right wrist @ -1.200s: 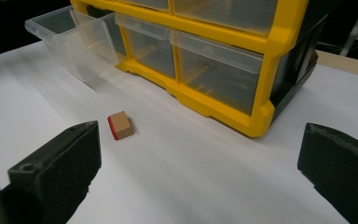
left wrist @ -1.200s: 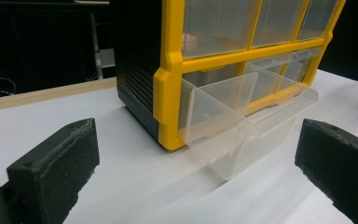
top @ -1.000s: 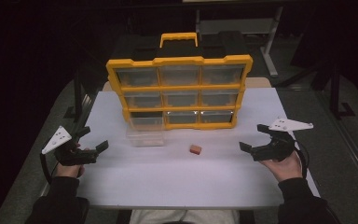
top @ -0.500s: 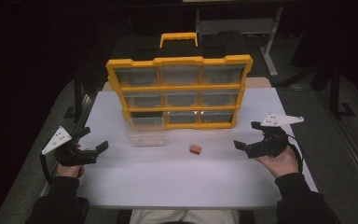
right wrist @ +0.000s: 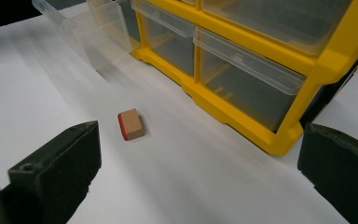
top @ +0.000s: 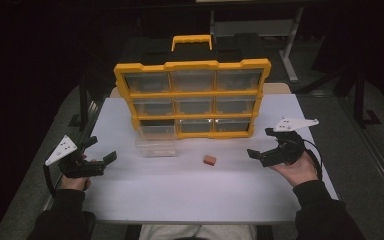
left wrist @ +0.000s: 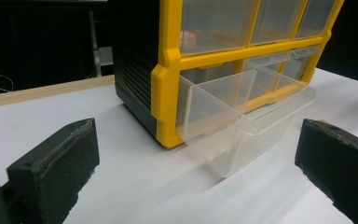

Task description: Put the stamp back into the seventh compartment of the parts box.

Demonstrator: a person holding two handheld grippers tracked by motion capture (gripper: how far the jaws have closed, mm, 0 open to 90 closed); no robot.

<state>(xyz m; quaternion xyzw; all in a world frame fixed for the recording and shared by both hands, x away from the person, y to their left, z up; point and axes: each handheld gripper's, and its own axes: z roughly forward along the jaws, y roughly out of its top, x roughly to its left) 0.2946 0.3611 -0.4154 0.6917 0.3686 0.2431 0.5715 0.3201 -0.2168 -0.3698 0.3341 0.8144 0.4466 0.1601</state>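
A yellow organizer (top: pixel 192 65) with clear drawers stands at the table's middle back. Its bottom-left clear drawer (top: pixel 155 140) is pulled out onto the table. A small wooden block (top: pixel 209 160) with a red side lies on the white sheet in front of the organizer. My right gripper (top: pixel 261 143) hovers open to the right of the block, and the block (right wrist: pixel 131 124) lies ahead between its jaws. My left gripper (top: pixel 101 149) rests open at the left and faces the pulled-out drawer (left wrist: pixel 242 121). Neither gripper holds anything.
The white table top (top: pixel 180 195) stretches in front of the organizer to the near edge. The organizer's yellow frame (right wrist: pixel 242 109) runs close past the right gripper's far side. Dark floor and a table leg (top: pixel 292 55) lie behind.
My right gripper has moved left, toward the block, and a little forward. The left gripper, the drawer and the block have stayed put.
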